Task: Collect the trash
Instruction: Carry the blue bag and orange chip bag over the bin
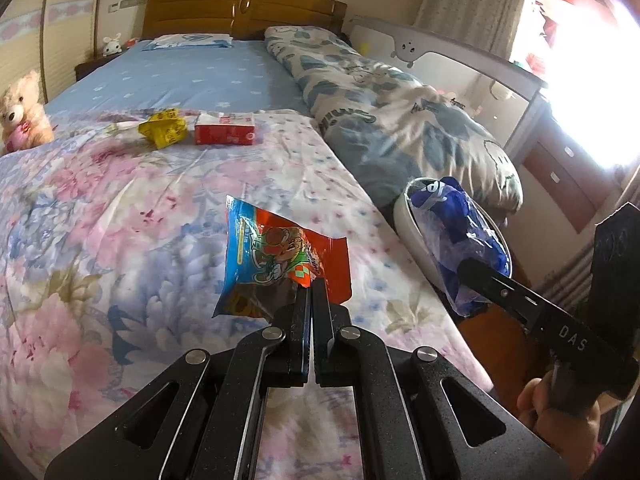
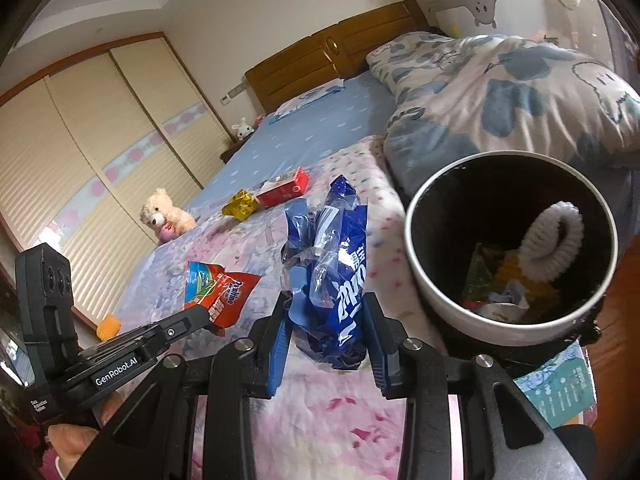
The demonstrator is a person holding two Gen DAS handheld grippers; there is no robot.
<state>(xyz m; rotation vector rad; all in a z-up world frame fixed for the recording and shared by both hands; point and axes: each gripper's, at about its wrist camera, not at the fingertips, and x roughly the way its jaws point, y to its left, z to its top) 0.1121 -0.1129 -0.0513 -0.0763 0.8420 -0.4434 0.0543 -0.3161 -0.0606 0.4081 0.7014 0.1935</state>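
Over the floral quilt: two wrappers are lifted clear of the bed, one in each tool.
Left gripper (image 1: 311, 286): jaws clenched on the lower edge of the red snack packet (image 1: 280, 256) — glossy, flat plastic film with a blue side panel and a cartoon print, its top corners sticking up stiffly.
Right gripper (image 2: 327, 332): blue-padded fingers (image 2: 280, 340) squeeze the blue wrapper (image 2: 332, 280) from both sides; it is crinkled, part clear and part printed film, bunched into an upright twist.
Trash bin (image 2: 424, 280): one round bin with a white outer wall and dark inside, just right of the blue wrapper at the bed's edge; inside lie a fuzzy white loop, something yellow and several scraps of packaging.
Left on the bed: two pieces farther up the quilt — a crumpled yellow wrapper (image 1: 164, 130) and a red carton (image 1: 225, 130), boxy with a torn white top, side by side.
Quilt (image 1: 100, 220): soft cotton, pink and blue blossoms, lightly creased.
Bedding beyond: one blue sheet (image 1: 192, 80) with small pale motifs, one rolled duvet (image 1: 380, 120) in cream with grey-blue patches, one pillow at the wooden headboard (image 1: 240, 12).
Soft toys: two — a plush tan bear (image 1: 22, 114) on the quilt's left edge, a small white rabbit (image 1: 112, 45) by the headboard.
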